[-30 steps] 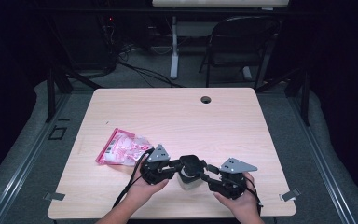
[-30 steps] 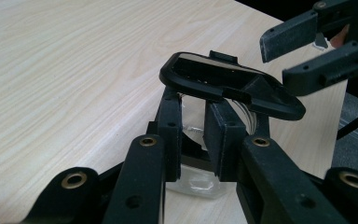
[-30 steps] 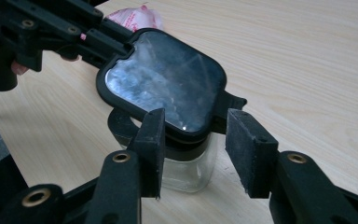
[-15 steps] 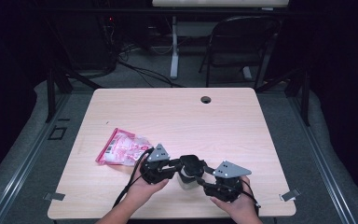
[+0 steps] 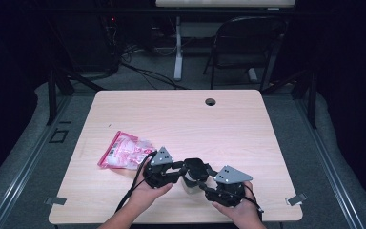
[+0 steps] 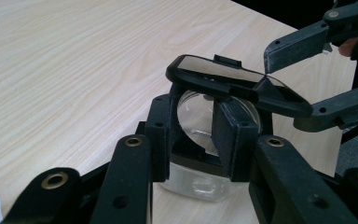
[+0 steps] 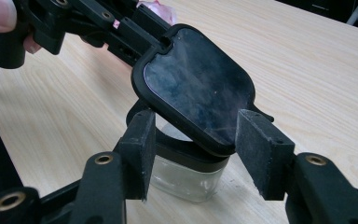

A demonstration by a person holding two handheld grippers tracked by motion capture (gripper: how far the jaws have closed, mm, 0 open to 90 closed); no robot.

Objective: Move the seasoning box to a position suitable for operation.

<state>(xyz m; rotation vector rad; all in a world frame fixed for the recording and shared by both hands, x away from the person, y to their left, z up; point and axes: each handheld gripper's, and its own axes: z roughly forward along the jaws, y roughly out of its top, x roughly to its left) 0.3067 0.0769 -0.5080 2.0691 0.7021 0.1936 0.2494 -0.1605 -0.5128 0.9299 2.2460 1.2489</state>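
Though my own jaws hide most of it in the left gripper view, the jar [image 7: 191,175] stands upright on the table [image 5: 248,124] near its front edge, betw. both claws. It's clear glass w/ a black collar; its black rounded-square lid [image 7: 198,84] sits tilted up, glossy top facing my right gripper [image 7: 196,154]. Right jaws have just been opening, spread either side of the lid edge, pads off it. Left gripper [image 6: 193,135] clamps the collar, jaws just easing wider. Pink packet [image 5: 124,151] lies left, contents unclear.
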